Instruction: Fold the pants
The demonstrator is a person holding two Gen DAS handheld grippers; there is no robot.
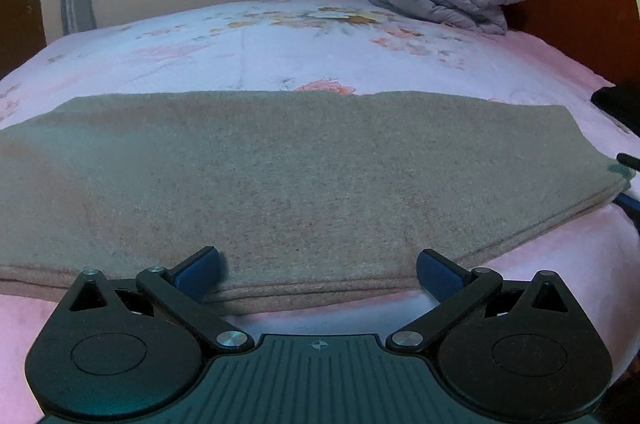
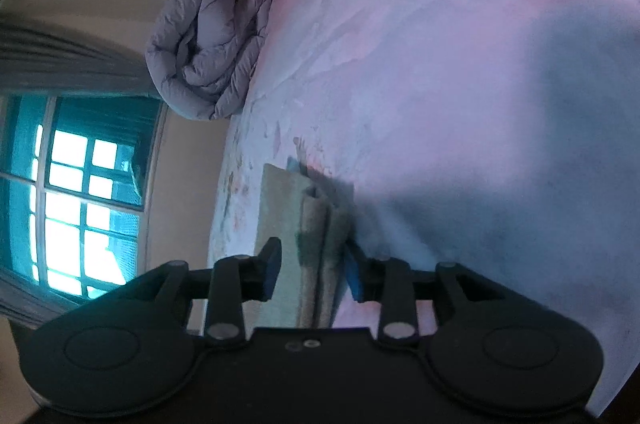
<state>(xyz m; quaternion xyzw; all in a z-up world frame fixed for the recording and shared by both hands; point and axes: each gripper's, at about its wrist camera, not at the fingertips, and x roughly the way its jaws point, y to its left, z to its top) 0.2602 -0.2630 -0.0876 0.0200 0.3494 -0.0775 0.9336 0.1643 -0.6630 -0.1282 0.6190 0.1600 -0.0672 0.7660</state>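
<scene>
Here, both hand-held grippers, left (image 1: 318, 274) and right (image 2: 312, 274), agape at folded pants (image 1: 280, 180), far ends cut off.

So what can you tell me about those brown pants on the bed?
The pants look like soft, fuzzy grey-brown cloth, maybe fleece or wool. They are already folded into a long flat stack, and layered edges show along the near side. They lie flat on the pink flowery bedsheet. The left gripper is open right at their near edge. The right gripper is open around one end of the stack, its jaws on either side of the layers, not squeezing yet.
</scene>
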